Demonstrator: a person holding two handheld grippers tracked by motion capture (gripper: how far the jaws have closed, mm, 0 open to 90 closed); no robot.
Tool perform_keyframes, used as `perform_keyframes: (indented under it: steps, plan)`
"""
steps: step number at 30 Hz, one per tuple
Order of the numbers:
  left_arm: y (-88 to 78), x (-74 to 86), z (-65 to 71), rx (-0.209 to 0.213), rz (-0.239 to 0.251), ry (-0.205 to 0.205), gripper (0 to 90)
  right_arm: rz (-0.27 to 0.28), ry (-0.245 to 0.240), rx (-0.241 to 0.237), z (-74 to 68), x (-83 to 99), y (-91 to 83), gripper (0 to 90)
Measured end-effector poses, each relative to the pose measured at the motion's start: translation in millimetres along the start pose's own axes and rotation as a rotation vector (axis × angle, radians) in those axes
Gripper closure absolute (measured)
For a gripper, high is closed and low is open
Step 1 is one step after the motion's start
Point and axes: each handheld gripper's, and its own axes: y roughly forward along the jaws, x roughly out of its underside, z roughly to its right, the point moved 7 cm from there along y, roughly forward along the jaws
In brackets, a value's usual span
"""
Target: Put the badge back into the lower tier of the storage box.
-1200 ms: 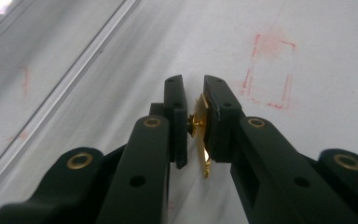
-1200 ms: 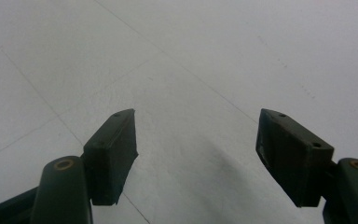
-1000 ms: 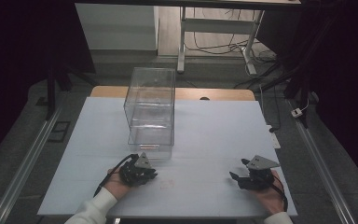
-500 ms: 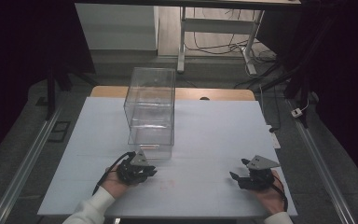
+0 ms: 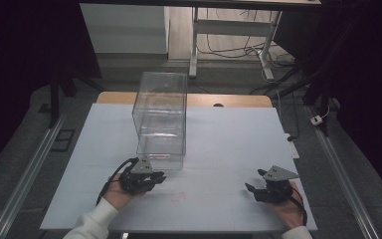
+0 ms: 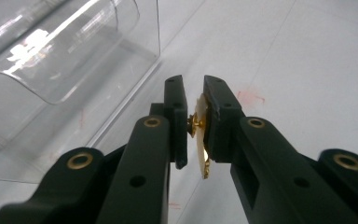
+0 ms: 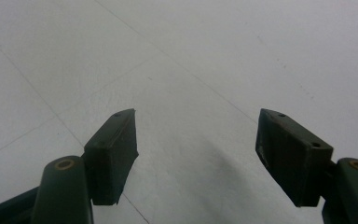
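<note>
A tall clear plastic box (image 5: 160,119) stands upright on the white worktop (image 5: 229,144), toward its middle and slightly left; everything else is placed from this box. The box is open-sided or transparent all round, so the worktop shows through its walls, and in the left gripper view its lower corner (image 6: 70,60) fills the upper left.

The left gripper (image 5: 151,178) sits just in front of the box's near edge, close to its base but apart from it, held by a hand (image 5: 117,191) in a white sleeve (image 5: 92,224) that enters from the bottom. Its fingers (image 6: 177,116) are closed on a small gold-coloured metal piece (image 6: 199,135), a thin flat part with a round stud, pinched edge-on between the two pads so that its lower tip hangs below them. What the piece is exactly cannot be told. A faint red mark (image 6: 251,97) lies on the worktop beyond the fingers, to the front and right of the box.

The right gripper (image 5: 252,190) rests well to the right of the box and nearer the front edge of the worktop, with a grey three-cornered plate on top, held by the other hand (image 5: 288,206). Its fingers (image 7: 114,149) stand wide apart with bare white worktop between them, holding nothing.

Behind the box a strip of wooden table edge (image 5: 238,101) shows past the white sheet.
</note>
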Motion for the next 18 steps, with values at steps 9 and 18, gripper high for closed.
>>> perform_keyframes:
  steps: [9, 18]
  plan:
    - [-13.7, -8.6, -1.1, -0.008, 0.052, -0.008, 80.2, 0.001, 0.001, 0.001, 0.1, -0.1, -0.3, 29.3]
    - [-32.3, -16.6, -7.1, -0.028, 0.114, -0.028, 80.2, 0.002, 0.001, 0.004, 0.2, -0.1, -0.3, 29.4]
